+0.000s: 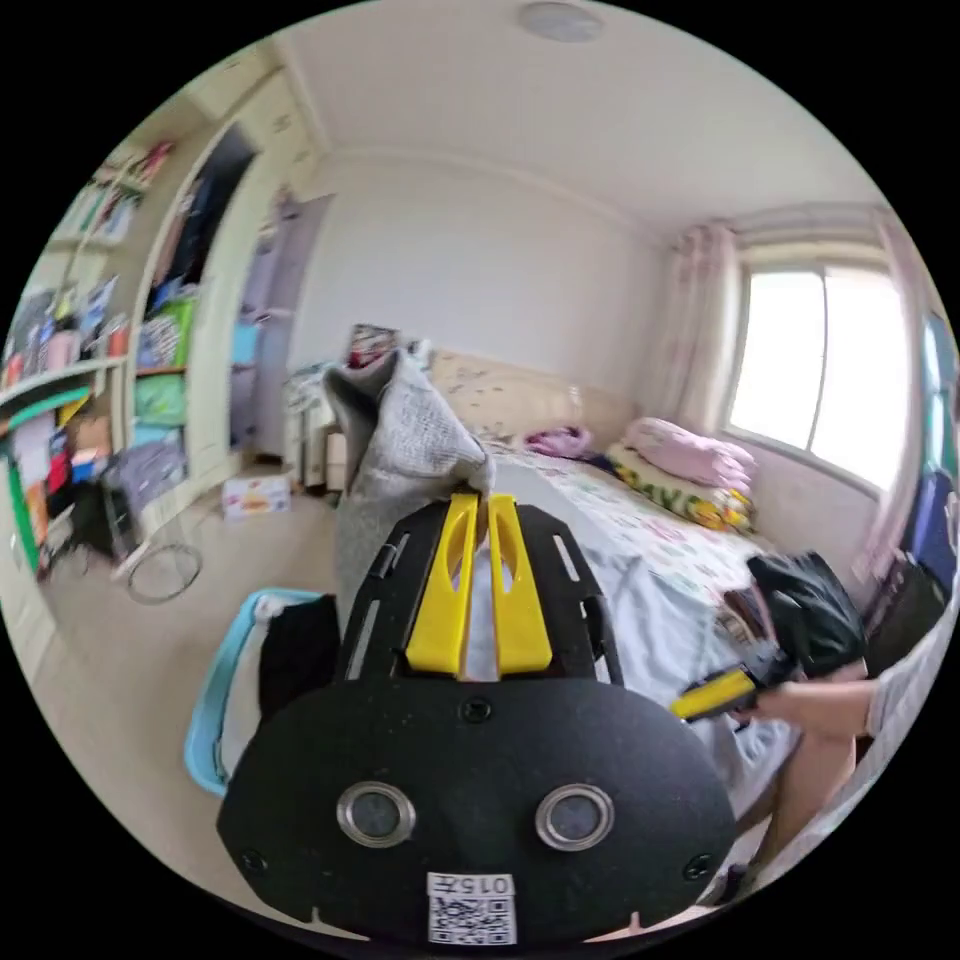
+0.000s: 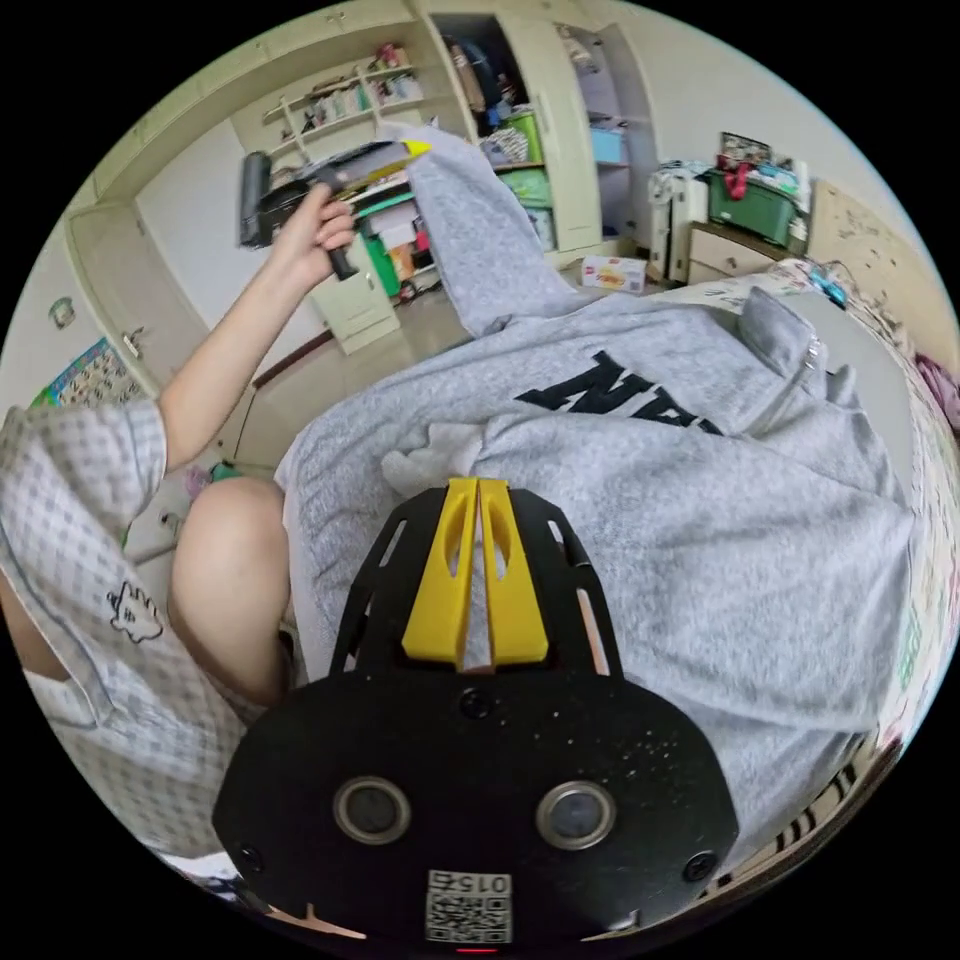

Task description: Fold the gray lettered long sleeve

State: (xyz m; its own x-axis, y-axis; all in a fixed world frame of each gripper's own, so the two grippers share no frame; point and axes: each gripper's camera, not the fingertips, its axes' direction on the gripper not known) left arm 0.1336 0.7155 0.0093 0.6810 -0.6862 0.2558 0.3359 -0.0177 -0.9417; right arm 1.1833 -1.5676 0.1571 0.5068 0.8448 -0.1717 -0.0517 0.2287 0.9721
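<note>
Gray lettered long sleeve (image 2: pixel 640 520) held at two points, one sleeve raised and the body spread on the bed (image 1: pixel 660 520).

In the left gripper view we see the left gripper (image 1: pixel 488 497) with its yellow jaws drawn together on a bunch of gray knit, which stands up just beyond the tips; the right gripper (image 1: pixel 712 694) shows low to the right of it, in a hand (image 1: pixel 800 700), its jaws too small for us to judge there. In the right gripper view the left gripper (image 2: pixel 405 150) appears far up to the left, the sleeve running from its tip down to the body. The right gripper (image 2: pixel 478 487) has its jaws closed on a pale fold at the near edge. Beyond the tips the garment's long axis runs away from us toward the collar (image 2: pixel 790 340), and the black lettering (image 2: pixel 610 390) reads upside down.
</note>
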